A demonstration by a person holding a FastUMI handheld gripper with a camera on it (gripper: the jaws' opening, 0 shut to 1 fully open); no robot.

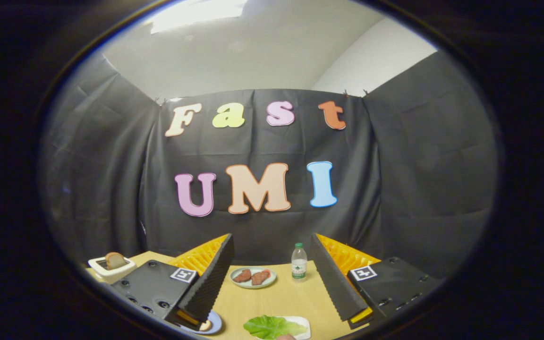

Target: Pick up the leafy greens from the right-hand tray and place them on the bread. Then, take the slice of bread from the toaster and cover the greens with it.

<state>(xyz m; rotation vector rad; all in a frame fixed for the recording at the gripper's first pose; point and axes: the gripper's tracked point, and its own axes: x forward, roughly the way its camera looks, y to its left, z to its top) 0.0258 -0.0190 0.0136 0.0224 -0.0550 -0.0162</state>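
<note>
- The toaster (pixel 110 267) stands at the table's far left corner, well to the left of the meat plate (pixel 252 277). A slice of bread (pixel 115 259) sticks up out of its slot, upright and easy to pinch from above when the second step comes. The toaster's lower body is hidden behind the gripper's left finger block.
- A small blue plate (pixel 211 324) sits nearer than the meat plate and to its left, mostly covered by the left fingertip. A pale sliver on it may be the base bread, but too little shows to be sure.
- The gripper (pixel 274 274) hangs above the table with its fingers spread wide and nothing between them. That fits a start pose, with no grasp made yet.
- The meat plate lies on the wooden table (pixel 281 297) between the fingers and beyond them, holding two reddish-brown pieces.
- The leafy greens (pixel 272 327) rest on a white tray (pixel 301 323) nearer than the meat plate and slightly to its right, just under the open fingers. The tray's near edge is cut off, and a small reddish thing beside the leaf is too cropped to name.
- A water bottle (pixel 299 261) stands upright just right of the meat plate, clear of the likely paths.
</note>
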